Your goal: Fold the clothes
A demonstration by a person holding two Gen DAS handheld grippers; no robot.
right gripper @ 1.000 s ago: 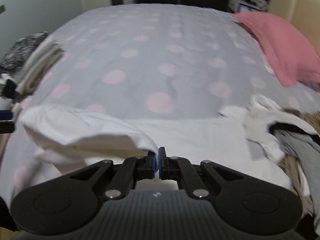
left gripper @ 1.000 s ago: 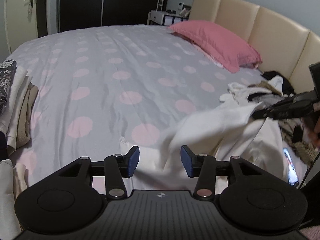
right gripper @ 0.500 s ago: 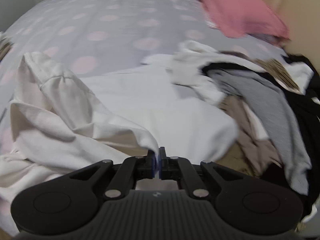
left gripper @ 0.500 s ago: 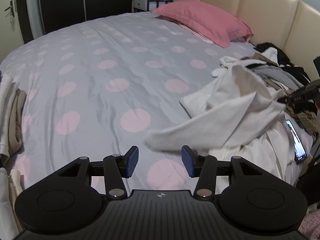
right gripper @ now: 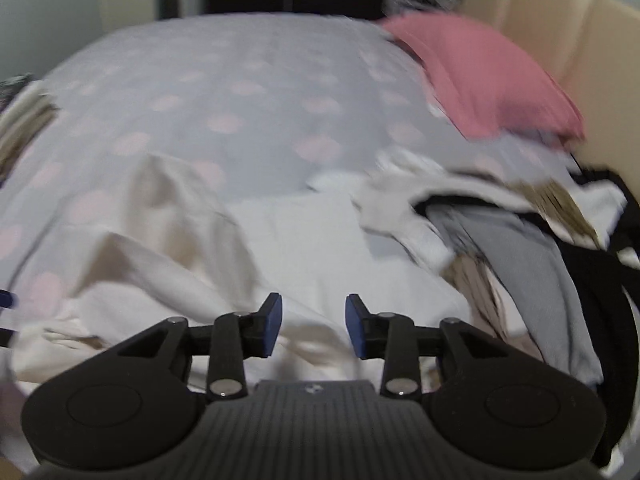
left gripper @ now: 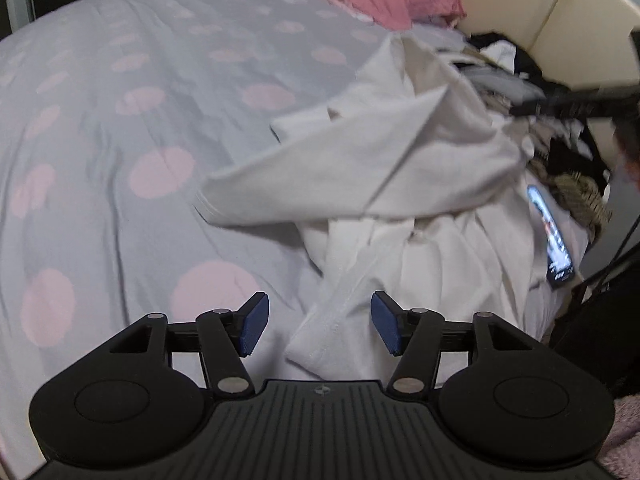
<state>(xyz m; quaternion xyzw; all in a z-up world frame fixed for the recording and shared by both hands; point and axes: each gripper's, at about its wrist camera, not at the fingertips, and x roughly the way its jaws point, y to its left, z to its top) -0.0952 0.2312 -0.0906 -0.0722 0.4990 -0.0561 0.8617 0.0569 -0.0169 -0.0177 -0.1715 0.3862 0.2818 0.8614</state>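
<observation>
A white garment [left gripper: 380,160] lies crumpled on the grey, pink-dotted bed cover [left gripper: 120,120]. My left gripper [left gripper: 320,326] hovers low over its near end, jaws opening. A hemmed fold [left gripper: 332,320] lies between the blue pads [left gripper: 254,324], which do not press on it. In the right wrist view the same garment [right gripper: 312,248] spreads below my right gripper [right gripper: 314,326]. Its jaws are opening and the cloth lies loose under them. The right gripper [left gripper: 560,106] shows as a dark blur at the upper right of the left wrist view.
A heap of grey, black and beige clothes [right gripper: 520,240] lies to the right by the cream headboard [left gripper: 540,20]. A pink pillow [right gripper: 480,76] sits at the head of the bed. A lit phone [left gripper: 554,236] rests by the heap. Folded clothes [right gripper: 24,120] sit at the left edge.
My right gripper was shut on the white garment and has spread its jaws; the cloth has dropped onto the bed. My left gripper has sunk toward the garment's near hem and widened.
</observation>
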